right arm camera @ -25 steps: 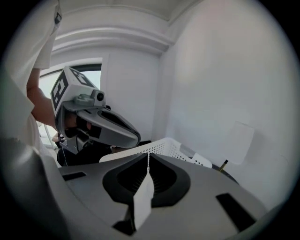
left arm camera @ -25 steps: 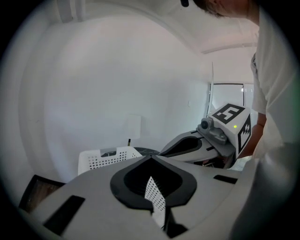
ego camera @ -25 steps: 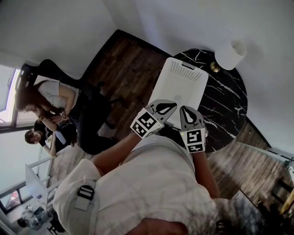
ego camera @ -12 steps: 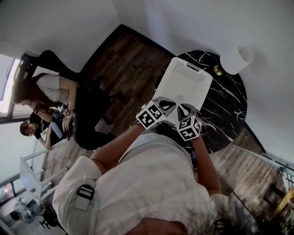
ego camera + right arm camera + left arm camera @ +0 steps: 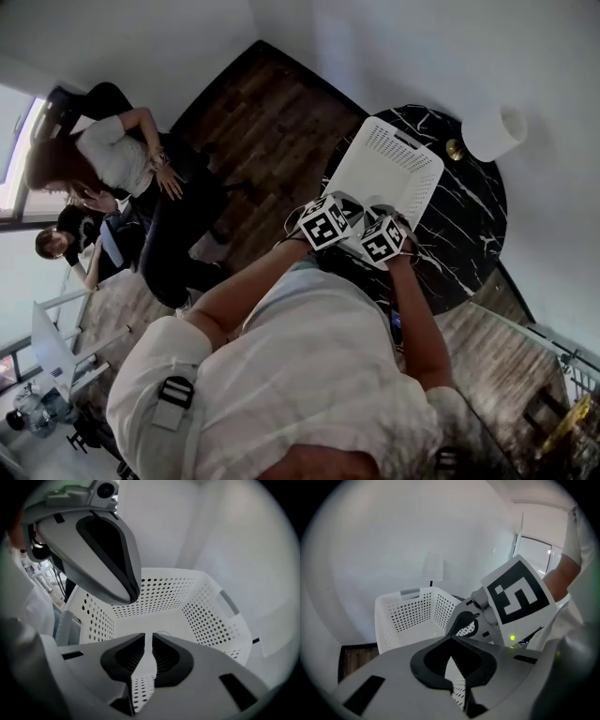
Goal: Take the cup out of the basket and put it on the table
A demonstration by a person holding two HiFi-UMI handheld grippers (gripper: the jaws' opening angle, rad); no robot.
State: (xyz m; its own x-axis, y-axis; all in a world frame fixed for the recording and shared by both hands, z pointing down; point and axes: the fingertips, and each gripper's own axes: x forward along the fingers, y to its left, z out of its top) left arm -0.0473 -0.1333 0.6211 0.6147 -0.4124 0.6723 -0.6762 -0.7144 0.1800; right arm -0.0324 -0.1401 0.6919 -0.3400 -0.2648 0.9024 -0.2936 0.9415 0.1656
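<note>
Right gripper view: likely cup [image 5: 161, 633], faint, on basket [image 5: 213, 618] floor | right gripper [image 5: 148, 635] slit-open, empty, just near of it | left gripper [image 5: 450, 639] clenched, empty | pending: grasp, lift, set on table [image 5: 469, 216]

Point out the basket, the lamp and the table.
Basket [image 5: 394, 142], head view, on its perforated end wall.
Lamp [image 5: 495, 133], head view, on the white shade.
Table [image 5: 469, 211], head view, on the bare marble top.
</note>
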